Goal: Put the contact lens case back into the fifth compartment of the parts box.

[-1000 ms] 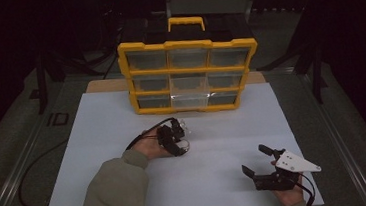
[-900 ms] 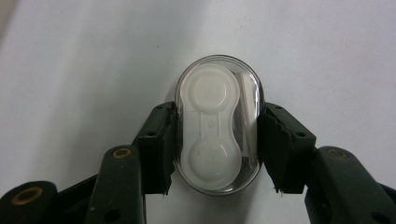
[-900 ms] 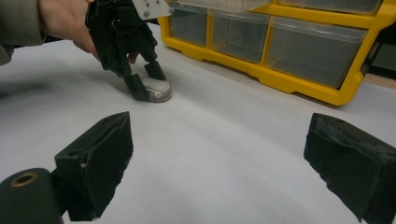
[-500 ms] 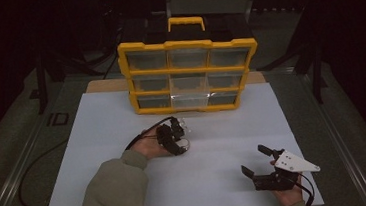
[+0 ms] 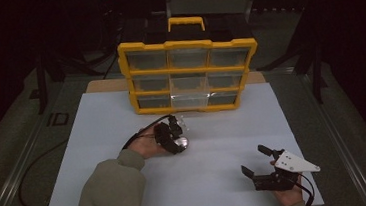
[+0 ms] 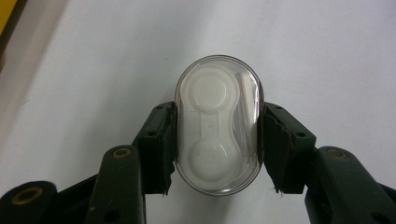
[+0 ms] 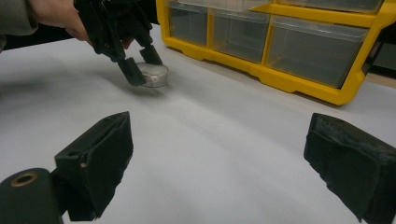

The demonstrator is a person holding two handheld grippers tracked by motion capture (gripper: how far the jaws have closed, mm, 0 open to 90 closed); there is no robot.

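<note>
One clear oval case point(image 6: 217, 123), long axis along left gripper point(image 6: 217, 140), clamped sideways, right gripper point(image 7: 224, 163) agape.

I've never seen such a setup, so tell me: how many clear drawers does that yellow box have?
9 on the yellow box: three rows of three. The bottom middle drawer sticks out a little.

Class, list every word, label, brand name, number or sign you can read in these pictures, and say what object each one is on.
None can be read.
Yellow drawer organizer: no label or brand legible on its frame or clear drawers.
Clear oval case held in the left gripper: moulded shapes inside, no lettering.
Right gripper, its grey plate: no markings.
White table mat: blank.
</note>
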